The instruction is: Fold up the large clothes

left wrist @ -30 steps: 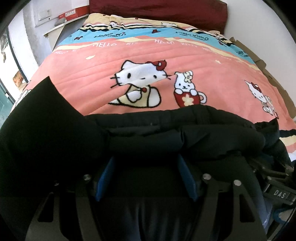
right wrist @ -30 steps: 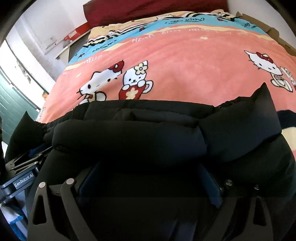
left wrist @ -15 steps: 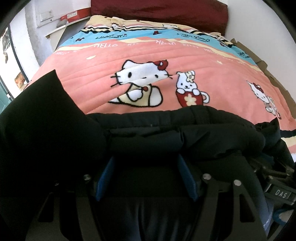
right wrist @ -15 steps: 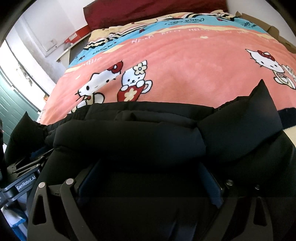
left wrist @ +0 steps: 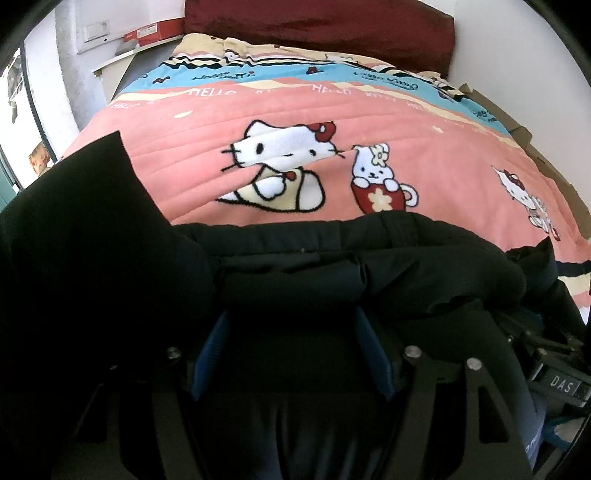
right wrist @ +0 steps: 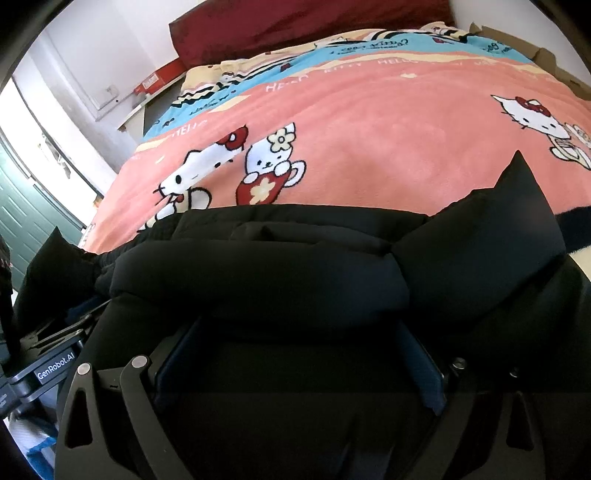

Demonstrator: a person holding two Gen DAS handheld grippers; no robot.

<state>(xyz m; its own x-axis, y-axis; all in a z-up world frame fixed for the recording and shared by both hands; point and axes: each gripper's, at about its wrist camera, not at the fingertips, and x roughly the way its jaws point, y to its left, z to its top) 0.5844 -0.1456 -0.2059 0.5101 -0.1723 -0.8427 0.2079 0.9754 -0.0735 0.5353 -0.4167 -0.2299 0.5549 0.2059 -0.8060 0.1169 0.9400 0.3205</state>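
A thick black padded jacket [left wrist: 332, 273] hangs bunched over the near edge of the bed. In the left wrist view my left gripper [left wrist: 291, 317] is shut on a fat roll of it. Its blue pads [left wrist: 208, 350] press in from both sides and the fingertips are buried in fabric. A pointed flap of the jacket stands up at the left. In the right wrist view my right gripper [right wrist: 299, 332] is clamped on another roll of the same jacket [right wrist: 258, 280], blue pads [right wrist: 424, 373] either side. A pointed flap rises at the right.
The bed is covered by a pink cartoon-cat blanket [left wrist: 369, 122], with a dark red headboard cushion [left wrist: 321, 29] at the far end. A white shelf with a red box [left wrist: 147, 33] stands left of the bed. Cardboard [left wrist: 524, 133] lines the right edge. A green door [right wrist: 18, 221] is at far left.
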